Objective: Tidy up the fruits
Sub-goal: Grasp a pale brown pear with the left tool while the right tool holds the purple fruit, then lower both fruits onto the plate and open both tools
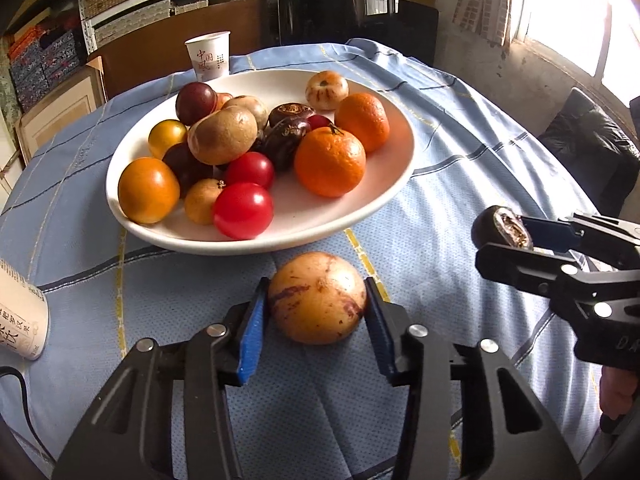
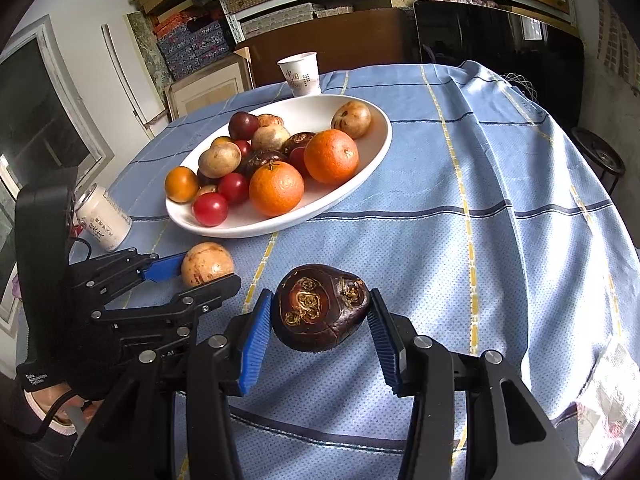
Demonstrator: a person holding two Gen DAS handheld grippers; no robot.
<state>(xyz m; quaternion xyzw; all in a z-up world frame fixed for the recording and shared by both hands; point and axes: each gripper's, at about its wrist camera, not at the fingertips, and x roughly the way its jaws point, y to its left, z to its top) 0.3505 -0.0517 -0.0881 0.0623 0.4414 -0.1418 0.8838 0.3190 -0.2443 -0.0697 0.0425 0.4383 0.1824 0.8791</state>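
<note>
A tan round fruit with purple streaks rests on the blue cloth just in front of the white plate. My left gripper is shut on it, a blue pad against each side; the right wrist view shows this same fruit and left gripper at the left. My right gripper is shut on a dark brown knobbly fruit, held a little above the cloth. In the left wrist view, the right gripper and its dark fruit are at the right. The plate holds oranges, red tomatoes, and tan and dark fruits.
A paper cup stands behind the plate. A white can lies on its side at the table's left edge. The blue checked tablecloth drapes over the round table's right edge. Shelves with boxes and a dark screen stand behind.
</note>
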